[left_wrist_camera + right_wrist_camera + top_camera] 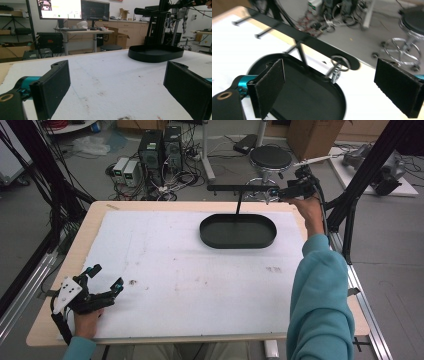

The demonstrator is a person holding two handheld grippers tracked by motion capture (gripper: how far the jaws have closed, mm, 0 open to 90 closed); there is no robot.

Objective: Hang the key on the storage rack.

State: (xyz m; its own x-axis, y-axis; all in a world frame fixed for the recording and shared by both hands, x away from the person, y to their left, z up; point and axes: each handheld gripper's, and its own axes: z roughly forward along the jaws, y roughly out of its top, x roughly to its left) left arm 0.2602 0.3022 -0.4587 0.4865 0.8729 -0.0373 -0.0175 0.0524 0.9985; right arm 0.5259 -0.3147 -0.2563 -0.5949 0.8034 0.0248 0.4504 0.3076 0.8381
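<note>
I'm holding the left gripper (102,279) low at about 7 o'clock on the table, near the front edge, its jaws standing wide apart with nothing between them. In the left gripper view the two black pads (53,87) are framing bare white table cover (165,270), a few brown stains just ahead of them.

Farther out, around 1 o'clock, the black oval tray (238,242) is sitting flat on the cover, the base of a stand. A thin post is rising from it to a black crossbar (240,187) with small pegs sticking out.

At the bar's right end, roughly 2 o'clock and beyond the tray, I'm holding the right gripper (280,194) raised, my teal sleeve (320,295) stretching up the right side. Its jaws are spread wide and gripping nothing. In the right gripper view, a metal ring (339,61) with a small silver piece under it is hanging on the peg at the bar's end (347,62), lying between my open pads (270,85) but clear of both.

Past the table, computer towers (160,150) and a black stool (270,156) are standing on the floor.
</note>
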